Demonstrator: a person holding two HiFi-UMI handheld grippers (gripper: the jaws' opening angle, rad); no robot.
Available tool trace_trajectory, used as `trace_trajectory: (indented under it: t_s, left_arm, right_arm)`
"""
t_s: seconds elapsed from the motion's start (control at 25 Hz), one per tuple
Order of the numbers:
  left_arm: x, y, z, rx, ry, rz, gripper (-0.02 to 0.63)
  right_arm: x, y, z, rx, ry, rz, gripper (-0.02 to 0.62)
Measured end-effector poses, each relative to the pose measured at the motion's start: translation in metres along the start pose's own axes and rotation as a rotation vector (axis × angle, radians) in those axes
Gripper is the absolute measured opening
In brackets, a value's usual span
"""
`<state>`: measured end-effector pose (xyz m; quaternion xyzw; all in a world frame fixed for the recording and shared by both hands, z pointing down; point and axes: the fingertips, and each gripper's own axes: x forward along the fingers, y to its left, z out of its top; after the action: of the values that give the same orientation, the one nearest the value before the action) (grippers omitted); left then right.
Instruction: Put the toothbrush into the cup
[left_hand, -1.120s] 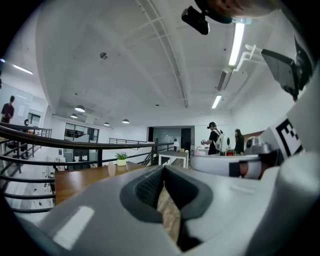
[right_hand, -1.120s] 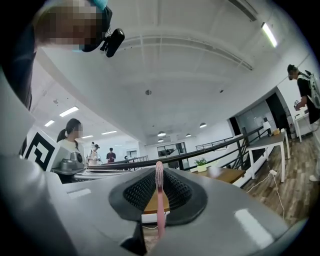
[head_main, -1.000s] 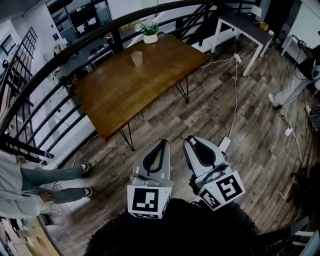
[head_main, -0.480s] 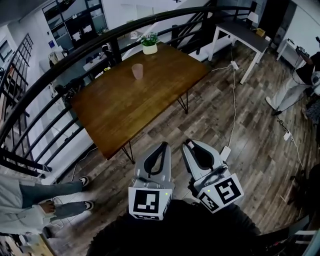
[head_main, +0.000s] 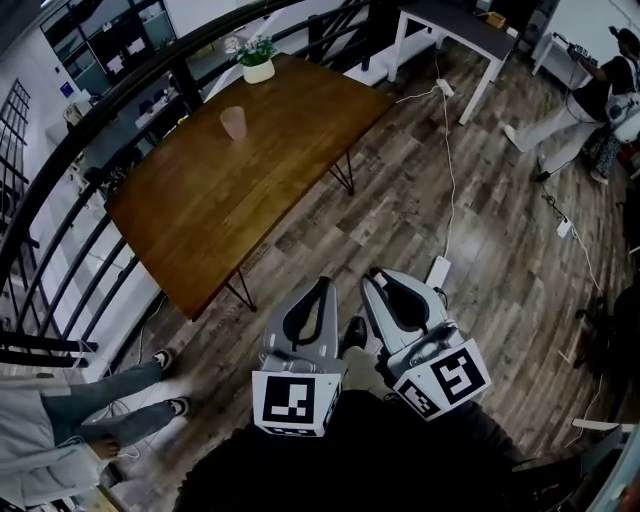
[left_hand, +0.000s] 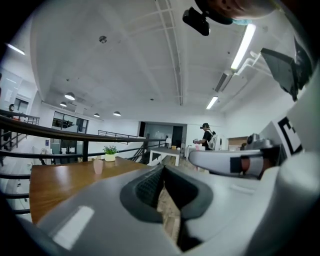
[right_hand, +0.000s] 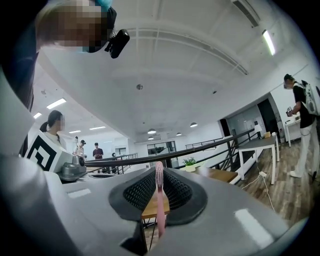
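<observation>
A pink cup (head_main: 234, 122) stands upright near the far end of the brown wooden table (head_main: 200, 210), well ahead of both grippers; the left gripper view shows the cup (left_hand: 98, 166) too. My right gripper (head_main: 378, 277) is shut on a pink toothbrush (right_hand: 159, 200), which sticks up between its pads with the head at the jaw tips. In the head view the toothbrush is hidden. My left gripper (head_main: 323, 285) is beside it over the wooden floor, shut with its tips together and nothing in it. Both are short of the table's near corner.
A potted plant (head_main: 257, 60) sits at the table's far end. A black railing (head_main: 90, 130) runs along its left side. A white table (head_main: 450, 25), a floor cable (head_main: 448, 180) and a power strip (head_main: 438, 272) are to the right. People stand at lower left (head_main: 110, 385) and upper right (head_main: 590, 100).
The table, cup and plant have shifted left in the head view as the person walks. Both grippers keep their spot in the picture and their jaws look unchanged. A shoe now shows between them.
</observation>
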<state>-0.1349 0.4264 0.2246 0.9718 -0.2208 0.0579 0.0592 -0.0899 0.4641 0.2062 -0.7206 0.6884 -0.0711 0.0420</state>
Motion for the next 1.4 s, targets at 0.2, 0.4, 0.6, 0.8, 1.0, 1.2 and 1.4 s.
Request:
trace_trajectory:
  t_s: [0.2,0.4,0.6,0.8,1.0,1.2,1.4]
  left_arm:
    - [0.037,-0.004,-0.003,0.008,0.044,-0.007,0.009]
    - [0.088,-0.012,-0.002,0.031,0.078,-0.020,0.009]
    - [0.144,-0.024,0.023,0.084,0.053,-0.035,0.008]
    - [0.185,-0.033,0.053,0.135,-0.003,-0.026,0.009]
    - [0.208,-0.036,0.062,0.148,-0.016,0.008,0.009]
    - [0.221,-0.029,0.062,0.152,0.002,0.034,0.008]
    - [0.239,-0.024,0.054,0.135,0.044,0.044,0.009]
  right_arm:
    - [0.012,-0.036,-0.002,0.030,0.011,-0.015,0.046]
    - [0.030,-0.083,-0.001,0.064,0.007,-0.020,0.046]
    - [0.050,-0.135,0.022,0.070,-0.044,-0.019,0.046]
    - [0.065,-0.173,0.051,0.048,-0.110,0.001,0.046]
    - [0.076,-0.197,0.064,0.040,-0.138,0.038,0.046]
    - [0.089,-0.206,0.063,0.061,-0.131,0.057,0.046]
    - [0.100,-0.222,0.055,0.087,-0.102,0.057,0.046]
